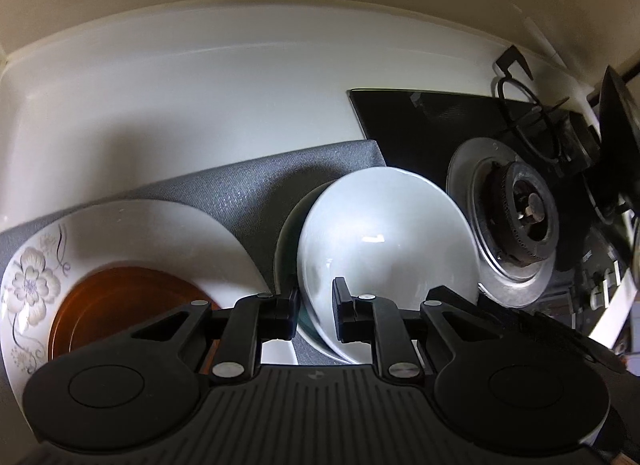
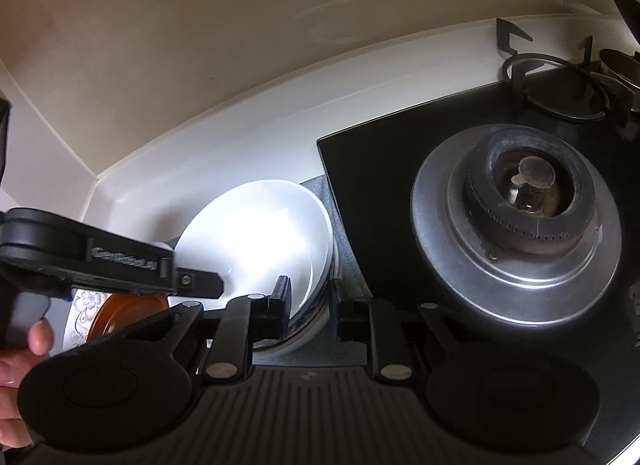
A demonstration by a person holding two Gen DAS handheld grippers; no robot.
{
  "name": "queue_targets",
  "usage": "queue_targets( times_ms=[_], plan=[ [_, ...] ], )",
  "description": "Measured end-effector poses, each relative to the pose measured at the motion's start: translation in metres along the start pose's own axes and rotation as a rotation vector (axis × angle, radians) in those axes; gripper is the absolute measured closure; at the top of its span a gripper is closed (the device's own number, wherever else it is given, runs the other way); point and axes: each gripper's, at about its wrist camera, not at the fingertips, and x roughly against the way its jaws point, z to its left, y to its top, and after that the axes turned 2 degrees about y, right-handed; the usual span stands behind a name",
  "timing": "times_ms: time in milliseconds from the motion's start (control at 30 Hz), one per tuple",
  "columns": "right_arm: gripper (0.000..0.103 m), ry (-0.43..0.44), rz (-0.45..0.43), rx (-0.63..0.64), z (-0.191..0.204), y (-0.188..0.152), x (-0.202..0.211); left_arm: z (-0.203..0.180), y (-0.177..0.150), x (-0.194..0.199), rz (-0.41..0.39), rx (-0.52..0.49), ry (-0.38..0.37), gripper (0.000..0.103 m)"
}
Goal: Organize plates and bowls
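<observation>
White china fills our view: our left gripper (image 1: 314,315) is clenched on the near rim of the white bowl (image 1: 384,241) on the grey mat (image 1: 240,181), beside the floral plate (image 1: 36,281). Our right gripper (image 2: 308,311) grasps that bowl's stove-side rim.

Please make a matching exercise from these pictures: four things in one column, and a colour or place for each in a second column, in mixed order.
Things:
1. white bowl
2. small dish
3. cloth mat
4. gas burner

Descriptions:
a. grey, spread under the dishes
b. amber, lying in the flowered plate
c. on the black glass hob
d. rim between the left gripper's jaws

Pairs: 1-d, 2-b, 3-a, 4-c
</observation>
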Motion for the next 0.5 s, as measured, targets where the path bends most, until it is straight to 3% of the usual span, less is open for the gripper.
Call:
queue_targets(
  times_ms=[200,367,500],
  plan=[
    [0.094,0.013,-0.026,-0.031,-0.007,0.0,-0.001,0.012,-0.003,0.011,-0.026,0.004,-0.02,0.085],
    [0.094,0.017,-0.029,-0.03,-0.008,-0.001,-0.001,0.02,-0.006,0.013,-0.03,0.012,-0.025,0.085],
    [0.091,0.075,-0.02,-0.115,-0.018,-0.006,0.004,0.013,-0.005,0.019,-0.085,-0.067,0.024,0.085]
  ],
)
